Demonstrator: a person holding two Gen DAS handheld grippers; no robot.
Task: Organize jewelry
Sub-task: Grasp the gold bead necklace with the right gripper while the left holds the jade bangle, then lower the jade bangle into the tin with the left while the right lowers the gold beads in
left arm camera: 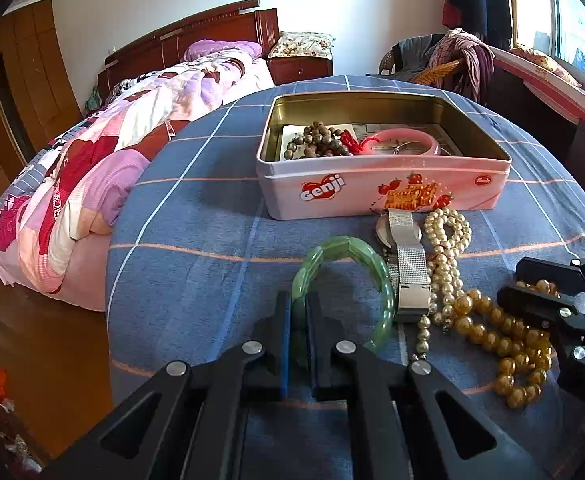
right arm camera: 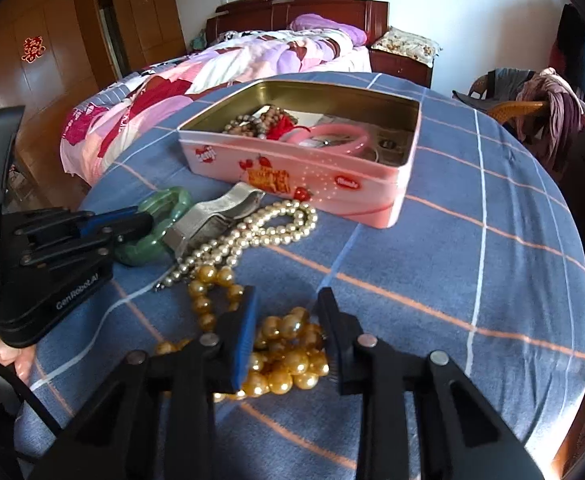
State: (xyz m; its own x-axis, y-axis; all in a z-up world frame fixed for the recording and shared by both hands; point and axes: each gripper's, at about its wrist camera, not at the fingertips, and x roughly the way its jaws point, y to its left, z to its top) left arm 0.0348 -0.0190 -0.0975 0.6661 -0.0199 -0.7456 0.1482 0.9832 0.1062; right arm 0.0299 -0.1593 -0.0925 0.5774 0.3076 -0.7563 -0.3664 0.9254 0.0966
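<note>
My left gripper (left arm camera: 299, 312) is shut on the near rim of a green bangle (left arm camera: 344, 256) that lies on the blue checked cloth; it also shows in the right wrist view (right arm camera: 164, 204). My right gripper (right arm camera: 288, 320) is open, its fingers on either side of a heap of amber beads (right arm camera: 288, 356), which also shows in the left wrist view (left arm camera: 508, 344). A silver mesh watch (left arm camera: 410, 264) and a white pearl necklace (left arm camera: 446, 256) lie between them. The pink Genji tin (left arm camera: 372, 188) holds brown beads (left arm camera: 320, 140) and a pink bangle (left arm camera: 404, 140).
The table's cloth (right arm camera: 472, 240) drops off at a round edge on the right. A bed with a pink quilt (left arm camera: 92, 168) lies to the left. A chair with clothes (right arm camera: 540, 108) stands behind on the right.
</note>
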